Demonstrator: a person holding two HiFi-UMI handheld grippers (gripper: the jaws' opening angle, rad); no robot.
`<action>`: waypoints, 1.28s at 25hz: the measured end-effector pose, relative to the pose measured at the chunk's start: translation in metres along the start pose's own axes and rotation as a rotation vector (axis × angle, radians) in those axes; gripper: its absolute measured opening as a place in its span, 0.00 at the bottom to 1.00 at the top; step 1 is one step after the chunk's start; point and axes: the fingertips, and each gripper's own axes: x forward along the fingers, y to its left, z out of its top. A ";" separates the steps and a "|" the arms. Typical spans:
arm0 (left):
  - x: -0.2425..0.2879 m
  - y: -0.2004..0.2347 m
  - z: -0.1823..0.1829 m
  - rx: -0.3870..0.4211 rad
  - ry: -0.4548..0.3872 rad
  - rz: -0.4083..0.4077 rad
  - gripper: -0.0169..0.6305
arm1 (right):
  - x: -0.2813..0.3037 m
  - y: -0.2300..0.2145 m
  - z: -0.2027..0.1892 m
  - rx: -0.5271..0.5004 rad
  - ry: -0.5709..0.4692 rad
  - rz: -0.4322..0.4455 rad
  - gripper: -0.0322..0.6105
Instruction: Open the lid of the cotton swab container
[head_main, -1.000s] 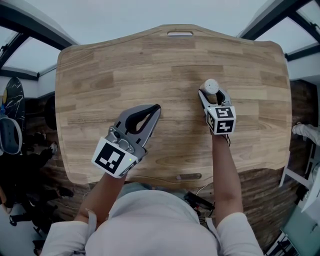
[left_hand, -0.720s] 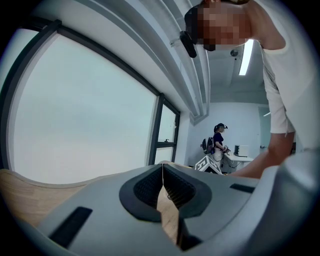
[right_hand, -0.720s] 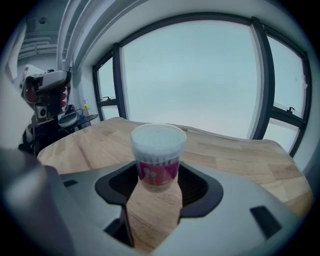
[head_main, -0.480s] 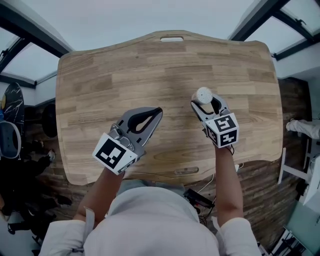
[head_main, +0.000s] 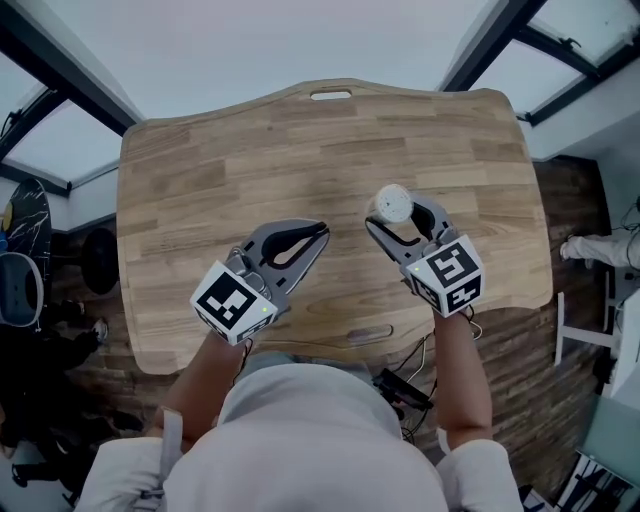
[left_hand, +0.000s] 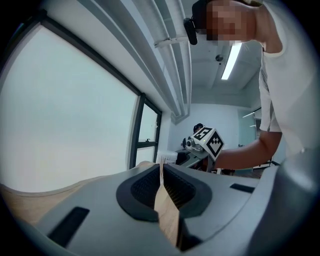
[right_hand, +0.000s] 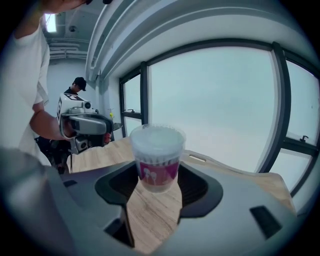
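Above the table (head_main: 200, 170), I'm clasping the cotton swab container (head_main: 392, 203) in the right gripper (head_main: 396, 214).
Lid (right_hand: 157, 136) sitting unopened; left gripper (head_main: 320, 230) hanging clenched, empty.

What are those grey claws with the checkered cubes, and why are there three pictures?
They are grippers that a person holds, one in each hand; the cubes are part of them. The top-down picture comes from a camera on the person's head; the other two come from cameras on the grippers, looking along the jaws. Below is a wooden table. The right gripper is closed on a small swab container with its lid on. The left gripper is shut and holds nothing.
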 end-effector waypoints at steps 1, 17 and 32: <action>-0.002 -0.003 0.002 0.003 -0.001 -0.009 0.05 | -0.004 0.005 0.003 -0.004 0.001 0.006 0.45; -0.022 -0.043 0.033 0.033 -0.027 -0.117 0.05 | -0.054 0.087 0.031 -0.057 0.054 0.157 0.45; -0.036 -0.082 0.052 0.025 -0.054 -0.245 0.21 | -0.071 0.131 0.030 -0.113 0.146 0.311 0.45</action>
